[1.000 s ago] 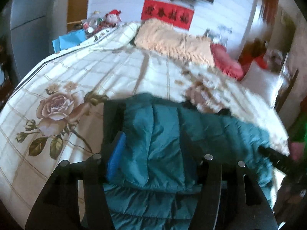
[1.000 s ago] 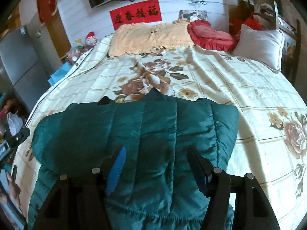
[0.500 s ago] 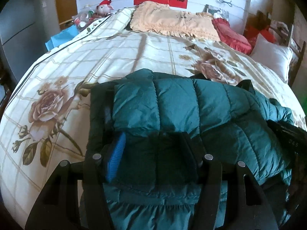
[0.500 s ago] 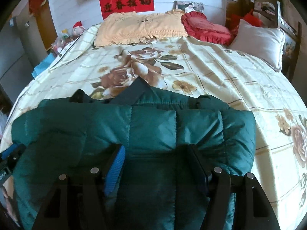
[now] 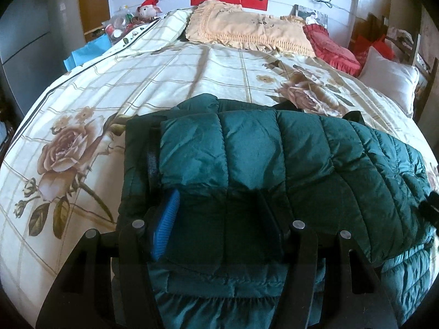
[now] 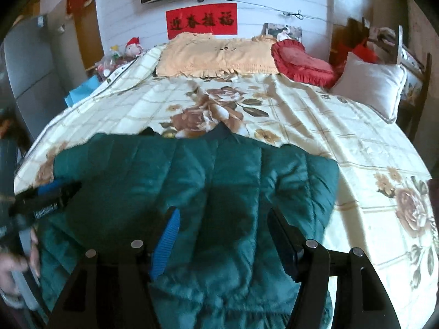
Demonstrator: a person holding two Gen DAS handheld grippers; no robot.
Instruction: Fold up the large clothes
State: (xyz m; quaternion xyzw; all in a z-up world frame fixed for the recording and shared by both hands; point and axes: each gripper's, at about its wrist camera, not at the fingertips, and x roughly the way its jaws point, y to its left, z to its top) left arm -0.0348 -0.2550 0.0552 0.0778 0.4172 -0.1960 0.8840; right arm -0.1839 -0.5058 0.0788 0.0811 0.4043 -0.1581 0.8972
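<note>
Bedroom: bed [image 5: 170,82] with a cream floral quilt, green quilted jacket [image 5: 274,159] folded at its near end.

The jacket lies across the near part of the quilt; a yellow pillow [image 5: 247,30], a red cushion [image 6: 301,63] and a white pillow [image 6: 373,85] sit at the head, below a red banner [image 6: 201,20]. The left gripper [image 5: 219,224] hangs over the jacket's left near edge, fingers spread wide with fabric between them. The right gripper [image 6: 223,235] hangs over the jacket's right half, fingers likewise spread wide; whether either touches the fabric cannot be told.
</note>
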